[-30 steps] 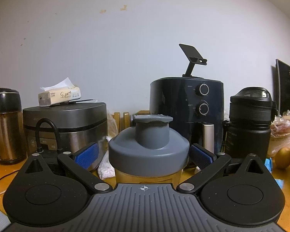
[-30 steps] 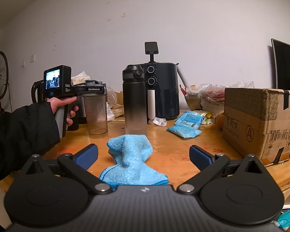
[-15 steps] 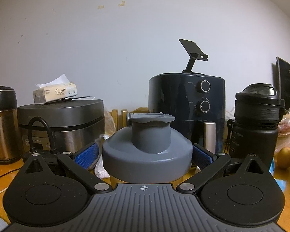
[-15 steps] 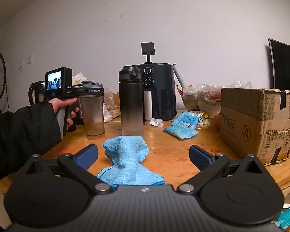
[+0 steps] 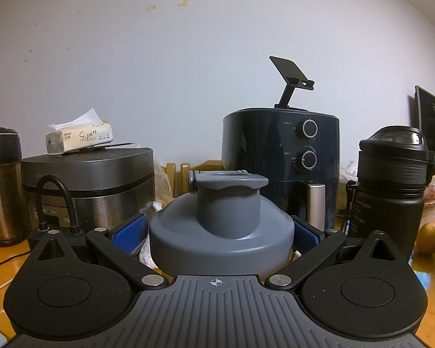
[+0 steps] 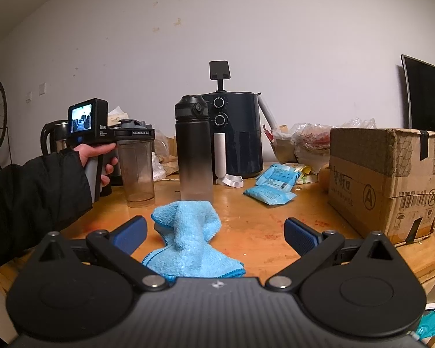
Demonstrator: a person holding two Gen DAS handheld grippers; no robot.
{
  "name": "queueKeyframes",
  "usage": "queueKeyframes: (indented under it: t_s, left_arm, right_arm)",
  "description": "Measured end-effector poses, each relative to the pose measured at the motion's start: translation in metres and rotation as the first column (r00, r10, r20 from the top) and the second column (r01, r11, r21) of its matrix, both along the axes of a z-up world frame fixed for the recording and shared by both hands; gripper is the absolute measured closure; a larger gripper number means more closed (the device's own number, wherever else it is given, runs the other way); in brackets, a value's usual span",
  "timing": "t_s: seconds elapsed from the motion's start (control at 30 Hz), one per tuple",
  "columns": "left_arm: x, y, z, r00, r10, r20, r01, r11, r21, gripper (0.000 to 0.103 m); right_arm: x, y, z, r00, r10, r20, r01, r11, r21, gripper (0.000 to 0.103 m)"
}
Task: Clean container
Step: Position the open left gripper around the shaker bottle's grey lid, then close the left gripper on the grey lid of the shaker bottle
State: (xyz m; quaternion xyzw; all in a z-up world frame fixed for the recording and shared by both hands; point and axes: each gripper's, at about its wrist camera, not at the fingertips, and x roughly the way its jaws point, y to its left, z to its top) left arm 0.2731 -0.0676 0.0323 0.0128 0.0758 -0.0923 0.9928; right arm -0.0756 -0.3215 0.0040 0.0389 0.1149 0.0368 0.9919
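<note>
A clear shaker bottle (image 6: 139, 171) with a grey lid (image 5: 221, 232) stands on the wooden table (image 6: 261, 232). My left gripper (image 5: 217, 229) is open, and the lid fills the gap between its blue pads (image 5: 130, 233). Whether the pads touch the lid cannot be told. In the right wrist view a hand (image 6: 87, 150) holds that gripper level with the lid. A crumpled blue cloth (image 6: 188, 232) lies on the table. My right gripper (image 6: 214, 229) hangs open just above and behind the cloth, holding nothing.
A black gradient water bottle (image 6: 194, 150) stands right of the shaker, with a dark air fryer (image 6: 237, 133) behind it. A rice cooker (image 5: 90, 179) and kettle (image 5: 0, 185) sit at the left. A cardboard box (image 6: 385, 177) and blue packets (image 6: 272, 185) are at the right.
My left gripper has moved forward onto the shaker, so the grey lid now fills the space between its fingers. The right gripper has barely shifted over the cloth.
</note>
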Motion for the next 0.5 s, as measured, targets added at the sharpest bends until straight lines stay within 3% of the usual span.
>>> queueKeyframes:
  t_s: [0.5]
  left_arm:
    - [0.0059, -0.0013, 0.0001, 1.000, 0.001, 0.005, -0.001, 1.000, 0.005, 0.000]
  right_arm:
    - [0.0005, 0.0006, -0.0014, 1.000, -0.005, -0.007, 0.005, 1.000, 0.005, 0.000]
